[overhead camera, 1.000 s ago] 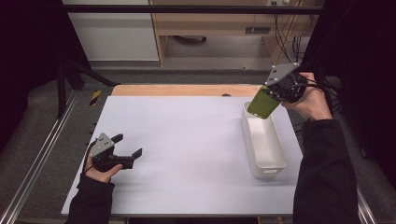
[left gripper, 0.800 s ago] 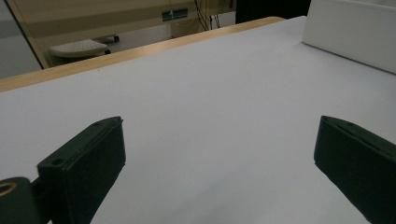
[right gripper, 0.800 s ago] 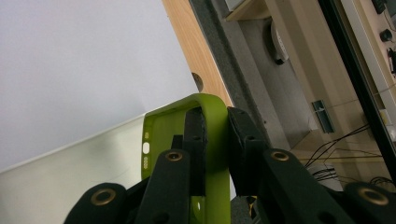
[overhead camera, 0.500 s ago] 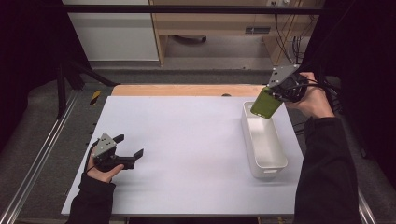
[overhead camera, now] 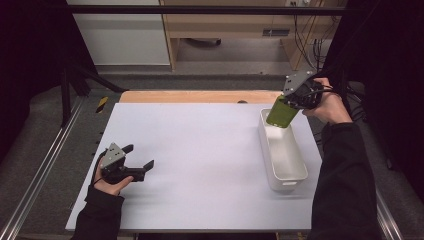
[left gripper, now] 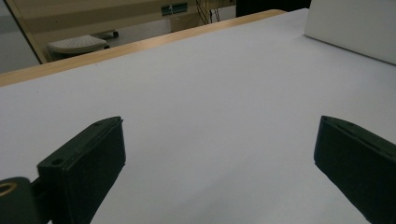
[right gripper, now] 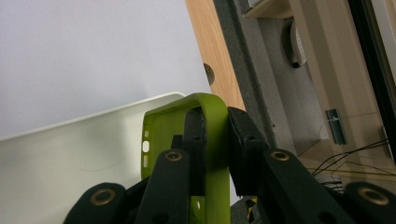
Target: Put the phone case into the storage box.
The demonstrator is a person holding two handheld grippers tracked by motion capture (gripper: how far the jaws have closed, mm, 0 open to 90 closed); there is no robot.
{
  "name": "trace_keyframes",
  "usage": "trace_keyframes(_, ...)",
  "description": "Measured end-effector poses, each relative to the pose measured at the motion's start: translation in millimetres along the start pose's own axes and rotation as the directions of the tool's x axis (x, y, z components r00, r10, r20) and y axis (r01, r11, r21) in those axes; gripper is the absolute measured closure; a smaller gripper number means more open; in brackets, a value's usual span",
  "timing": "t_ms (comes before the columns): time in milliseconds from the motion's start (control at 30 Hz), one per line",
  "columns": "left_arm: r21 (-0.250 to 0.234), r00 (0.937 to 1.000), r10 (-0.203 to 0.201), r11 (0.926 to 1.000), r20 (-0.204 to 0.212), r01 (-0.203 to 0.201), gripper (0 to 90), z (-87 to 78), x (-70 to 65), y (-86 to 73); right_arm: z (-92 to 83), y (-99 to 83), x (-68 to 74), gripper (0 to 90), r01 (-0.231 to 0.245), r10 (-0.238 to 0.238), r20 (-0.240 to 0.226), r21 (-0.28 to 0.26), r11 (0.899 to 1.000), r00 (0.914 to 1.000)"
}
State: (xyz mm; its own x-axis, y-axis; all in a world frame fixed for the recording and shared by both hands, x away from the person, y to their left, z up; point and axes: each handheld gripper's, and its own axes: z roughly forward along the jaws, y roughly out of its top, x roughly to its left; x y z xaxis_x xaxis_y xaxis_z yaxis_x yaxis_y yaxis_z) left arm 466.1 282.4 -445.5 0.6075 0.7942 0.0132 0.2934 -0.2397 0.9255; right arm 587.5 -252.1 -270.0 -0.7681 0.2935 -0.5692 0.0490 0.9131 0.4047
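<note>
Green phone case (overhead camera: 282, 113) clamped in right gripper (overhead camera: 295, 100), above white bin (overhead camera: 285, 172)

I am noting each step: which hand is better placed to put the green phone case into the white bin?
Right. The right gripper is shut on the green phone case, above the white bin's far end. The left gripper is open on the table, far away.

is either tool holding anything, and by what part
The right tool grips a green phone case by its side wall, above the white bin. The left tool holds nothing.
</note>
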Motion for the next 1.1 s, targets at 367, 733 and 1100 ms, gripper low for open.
trace_keyframes(367, 0.005, 1.0000, 0.000, 1.0000, 0.000, 0.000, 1.9, 1.0, 0.4, -1.1, 17.7, 3.4, -2.6, 78.4, 0.042, -0.042, -0.027, 0.013, 0.999, 0.9988)
trace_keyframes(733, 0.009, 1.0000, 0.002, 1.0000, 0.001, -0.002, 1.9, 2.1, 0.0, -1.7, 30.6, 3.9, -5.3, 78.4, 0.109, -0.108, -0.051, 0.008, 0.994, 0.9928)
trace_keyframes(1100, 0.020, 1.0000, 0.008, 0.9998, 0.000, -0.008, 1.9, 4.5, -0.3, -3.2, 45.6, 2.0, -8.5, 78.3, 0.157, -0.156, -0.076, 0.009, 0.988, 0.9849)
